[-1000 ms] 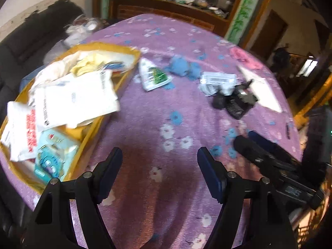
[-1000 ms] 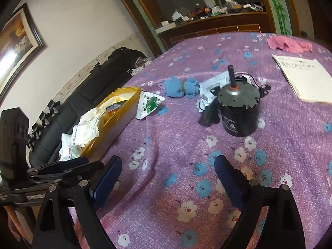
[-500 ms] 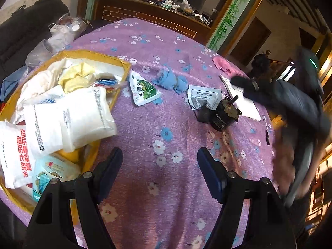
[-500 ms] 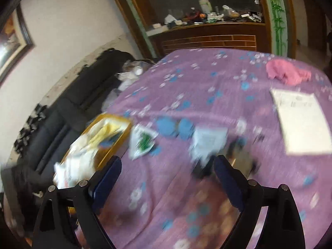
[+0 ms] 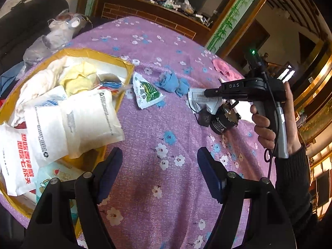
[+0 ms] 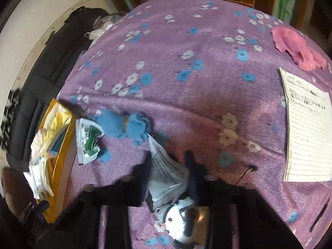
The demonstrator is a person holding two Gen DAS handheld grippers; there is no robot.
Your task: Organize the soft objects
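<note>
A yellow box (image 5: 126, 66) at the left holds white packets and cloths. On the purple flowered tablecloth lie a green-and-white packet (image 5: 147, 93), a blue cloth (image 5: 173, 82), a crumpled silver-white packet (image 5: 200, 101) and a pink cloth (image 5: 223, 67). My left gripper (image 5: 159, 169) is open and empty above the cloth near the box. My right gripper (image 6: 168, 166) has come down over the silver-white packet (image 6: 164, 172), its two fingers on either side of it, still apart. The blue cloth (image 6: 124, 124) and green packet (image 6: 88, 141) lie just beyond.
A black motor (image 5: 223, 119) with a metal top (image 6: 182, 217) stands right behind the silver packet, under my right gripper. A lined paper sheet (image 6: 307, 128) lies at the right. A black sofa (image 5: 27, 20) and a cluttered wooden sideboard (image 5: 153, 6) flank the table.
My right gripper swung forward and down from the table's near edge to straddle the silver-white packet by the motor. My left gripper rose and pulled back slightly, staying open.
</note>
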